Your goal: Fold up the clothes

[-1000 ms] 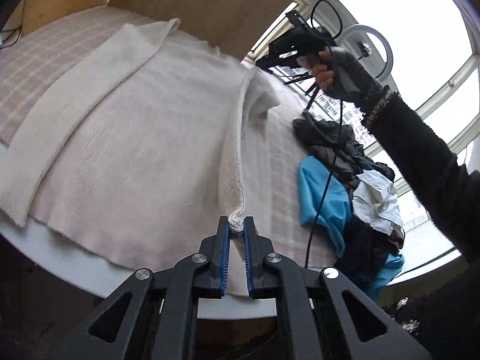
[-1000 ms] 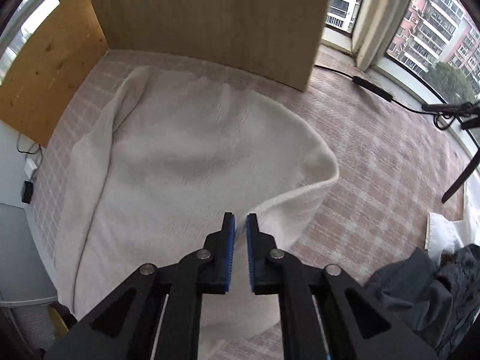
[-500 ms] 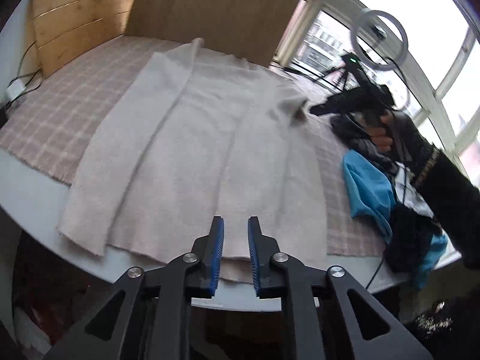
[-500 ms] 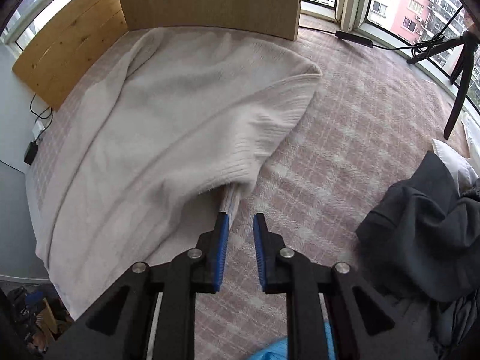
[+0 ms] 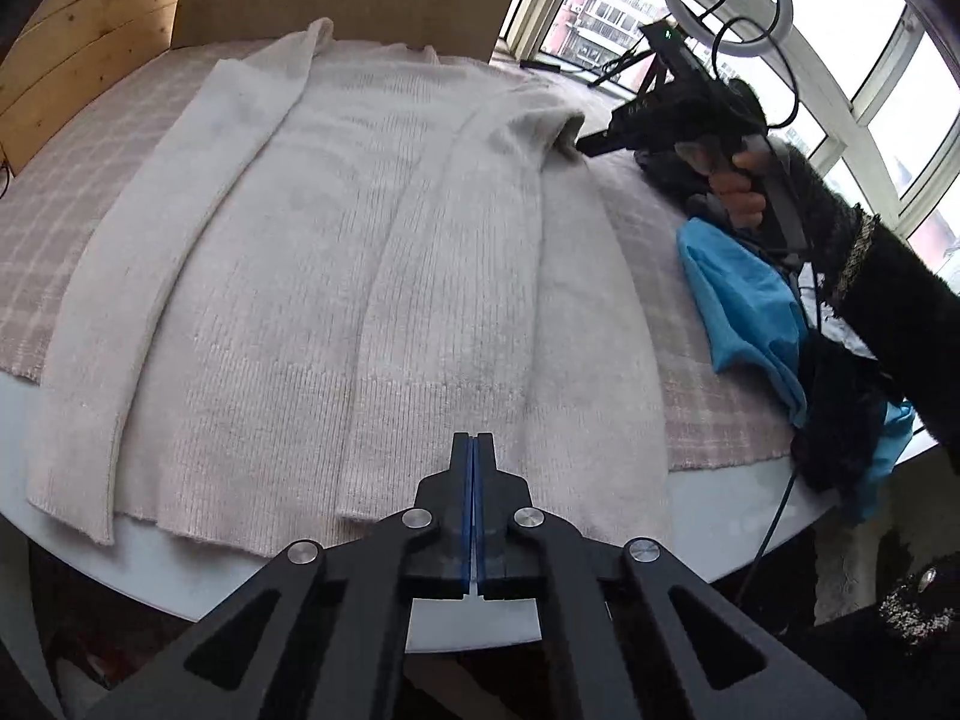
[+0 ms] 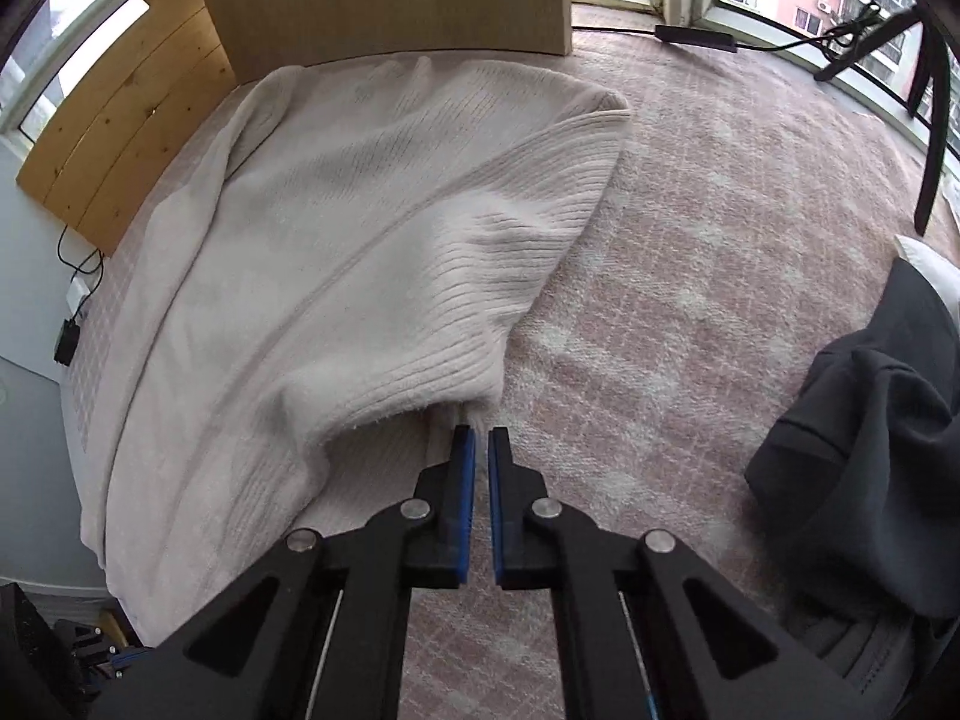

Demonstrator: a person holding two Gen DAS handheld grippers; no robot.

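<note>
Your cream sweater [image 5: 384, 252] lies flat along the tabletop's near edge with both sides folded in — the crosswise folds, and the pile of clothes [image 5: 756, 312] at the right edge, look left to do. Your left gripper [image 5: 474, 450] tilts down over the hem, jaws shut, empty. Your right gripper [image 6: 481, 441] angles steeply at the far fold, jaws nearly together, seemingly empty.
</note>
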